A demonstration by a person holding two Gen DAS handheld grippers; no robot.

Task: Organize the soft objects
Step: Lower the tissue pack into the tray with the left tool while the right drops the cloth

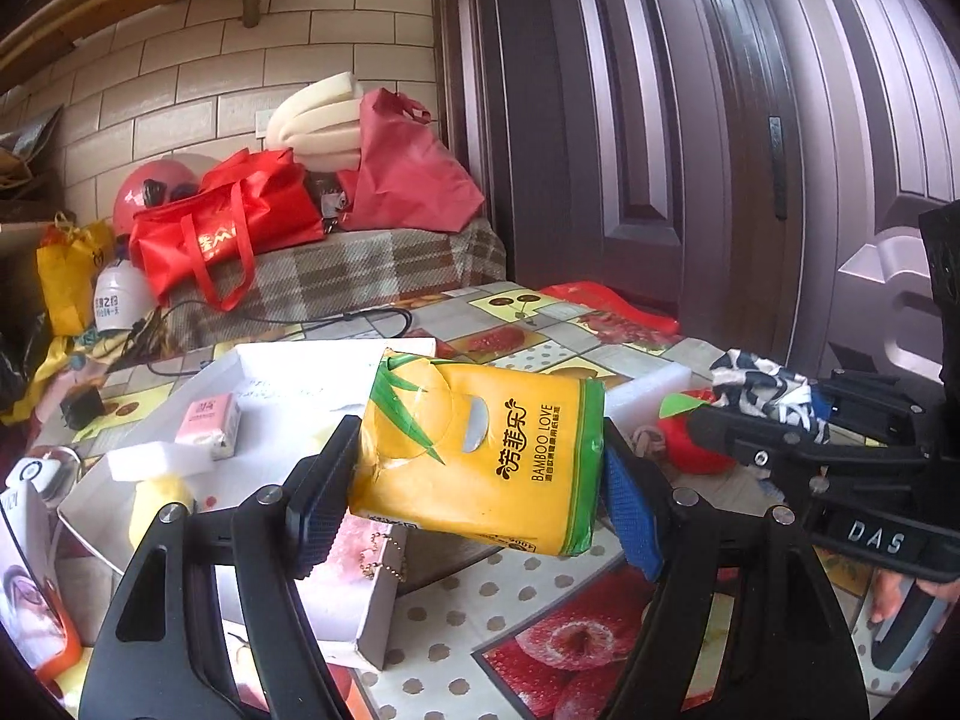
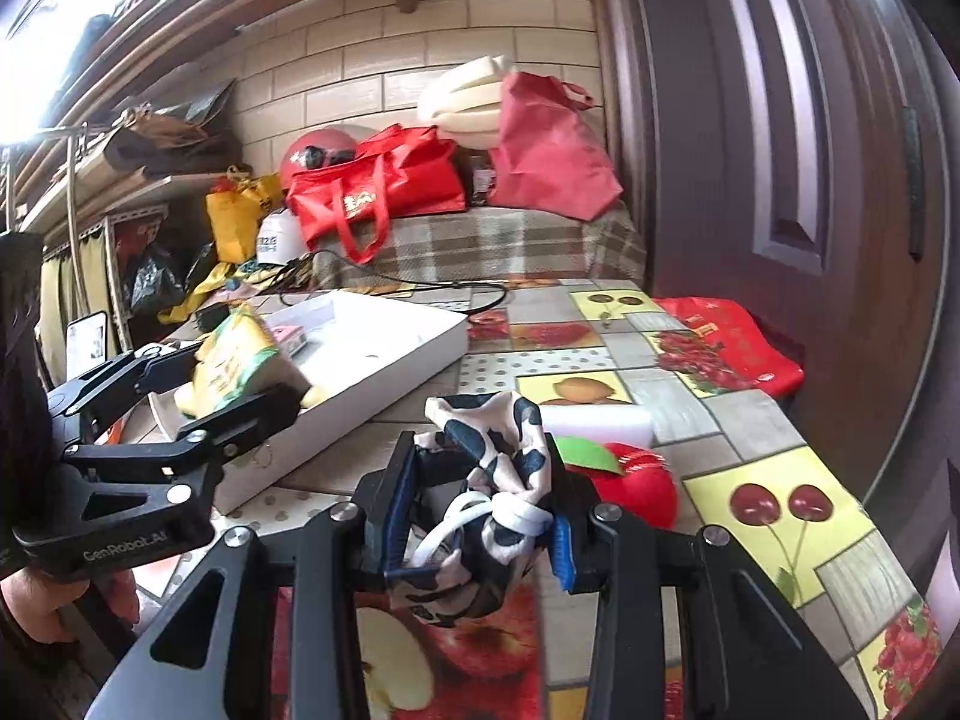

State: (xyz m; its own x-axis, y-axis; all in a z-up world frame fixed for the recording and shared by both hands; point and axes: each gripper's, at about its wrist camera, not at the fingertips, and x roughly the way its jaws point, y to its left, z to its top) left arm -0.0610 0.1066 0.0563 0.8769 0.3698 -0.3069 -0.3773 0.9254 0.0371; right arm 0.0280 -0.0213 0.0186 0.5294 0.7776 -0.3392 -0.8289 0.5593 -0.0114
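My left gripper (image 1: 474,498) is shut on a yellow and green tissue pack (image 1: 480,450), held tilted above the near edge of a white cardboard box (image 1: 384,618). In the right wrist view that pack (image 2: 240,354) hangs over the box (image 2: 384,360) at the left. My right gripper (image 2: 474,516) is shut on a black and white patterned cloth pouch (image 2: 492,480) with a white cord, lifted off the table. The same pouch (image 1: 762,390) shows at the right of the left wrist view. A red plush apple (image 2: 642,486) with a green leaf and a white foam block (image 2: 594,420) lie on the table behind the pouch.
Inside the box lie a pink tissue packet (image 1: 207,420), a white foam piece (image 1: 156,459) and a yellow soft item (image 1: 159,504). The table wears a fruit-patterned cloth (image 2: 750,396). Red bags (image 2: 372,186) sit on a plaid-covered surface behind. A dark door (image 2: 780,120) stands at the right.
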